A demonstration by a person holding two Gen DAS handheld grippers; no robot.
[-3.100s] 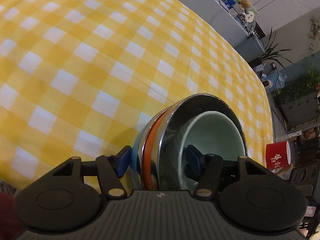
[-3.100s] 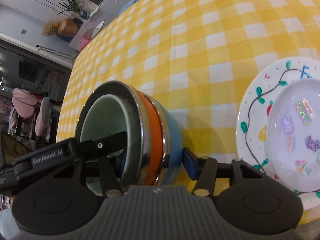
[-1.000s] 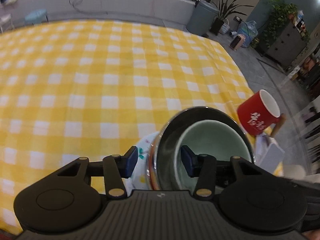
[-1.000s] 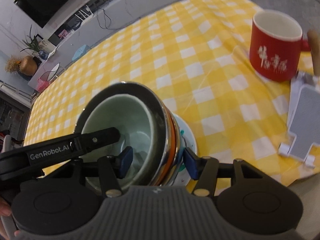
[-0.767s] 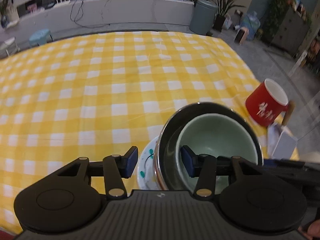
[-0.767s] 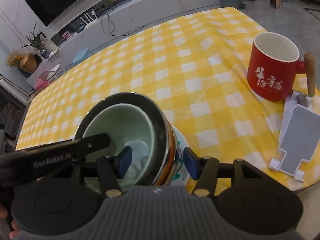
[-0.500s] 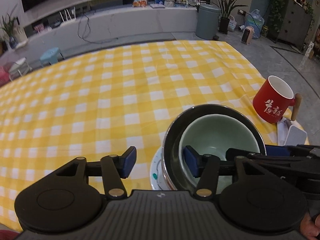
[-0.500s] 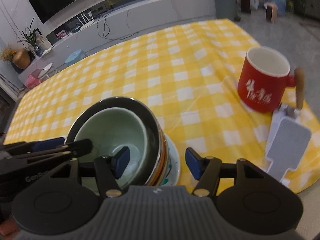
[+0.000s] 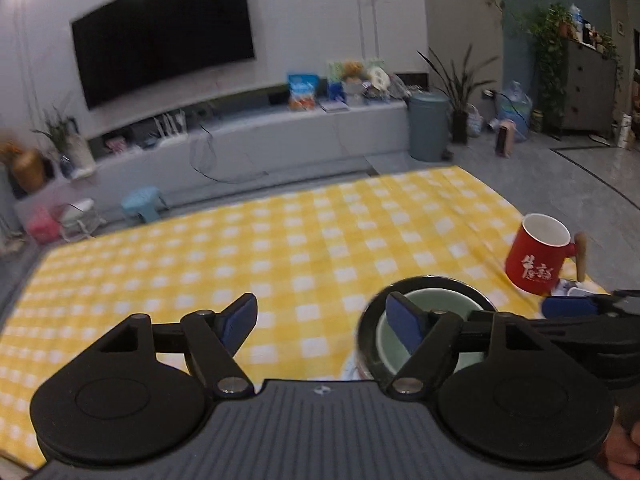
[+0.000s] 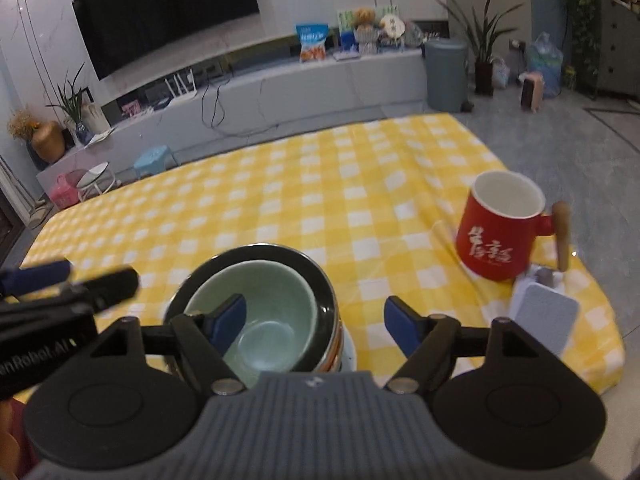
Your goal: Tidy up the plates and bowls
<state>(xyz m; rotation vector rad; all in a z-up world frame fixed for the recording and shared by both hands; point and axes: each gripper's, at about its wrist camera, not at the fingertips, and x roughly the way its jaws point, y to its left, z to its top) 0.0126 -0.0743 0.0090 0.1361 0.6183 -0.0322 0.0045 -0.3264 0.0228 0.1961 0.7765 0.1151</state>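
A stack of nested bowls stands upright on a white plate [image 10: 349, 350] on the yellow checked tablecloth [image 10: 320, 200]. The pale green bowl [image 10: 260, 316] sits inside a dark metal bowl [image 10: 316, 280], with an orange rim below. The stack also shows in the left wrist view [image 9: 436, 300]. My right gripper [image 10: 314, 322] is open above and behind the stack, holding nothing. My left gripper [image 9: 324, 318] is open and empty, raised to the left of the stack.
A red mug [image 10: 502, 226] with a wooden handle stands at the table's right, also in the left wrist view [image 9: 536, 258]. A grey-white phone stand [image 10: 544, 316] lies beside it near the table edge. Beyond the table are a TV wall, a bin and plants.
Both grippers opened, let go of the bowl stack and pulled up and back. The stack now rests upright on the plate.
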